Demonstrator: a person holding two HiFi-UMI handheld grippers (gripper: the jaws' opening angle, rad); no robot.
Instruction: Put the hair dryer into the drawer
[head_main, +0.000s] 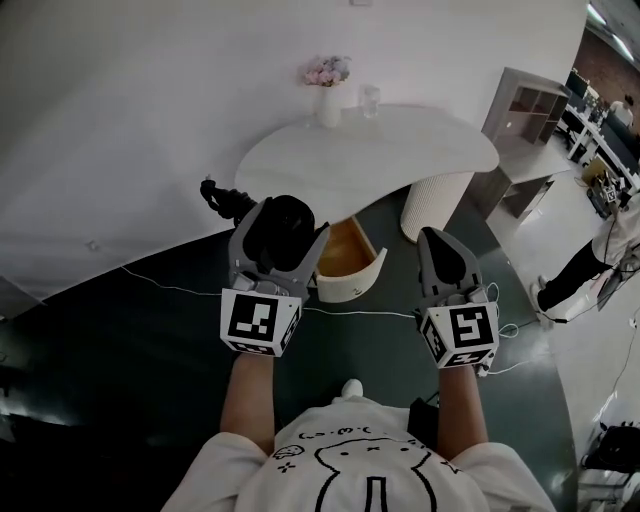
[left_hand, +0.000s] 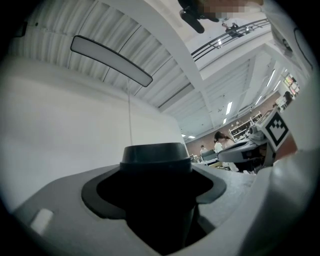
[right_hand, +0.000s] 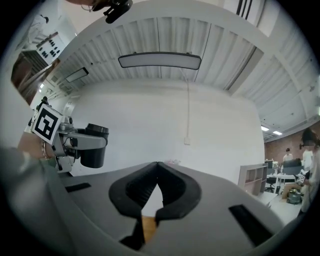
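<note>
Shirt front (head_main: 345, 465) is filling the near edge, and both forearms are reaching out past it.

Left gripper (head_main: 281, 240): the claw is clamping on the dryer (head_main: 285, 218). In the left gripper view the dark barrel (left_hand: 156, 170) is sitting between the jaws and filling the gap. The dryer is hanging in the air, just left of and nearer than the drawer (head_main: 352, 258). A dark end of it is sticking out far-left.

Right gripper (head_main: 441, 240): the jaws are together with nothing between them. In the right gripper view the pads (right_hand: 172, 192) are meeting at the tip.

The drawer is standing open under the near edge of the table (head_main: 400, 150), its wooden inside showing. In the head view it is lying between the two grippers.

Handling, judged:
- The shell is looking rigid and smooth, and the barrel is round, so it is likely to twist or slip in the jaws.
- Weight is probably moderate and uneven, so a grip on the barrel close to the handle should balance best.
- Any cord may snag on the drawer rim.
</note>
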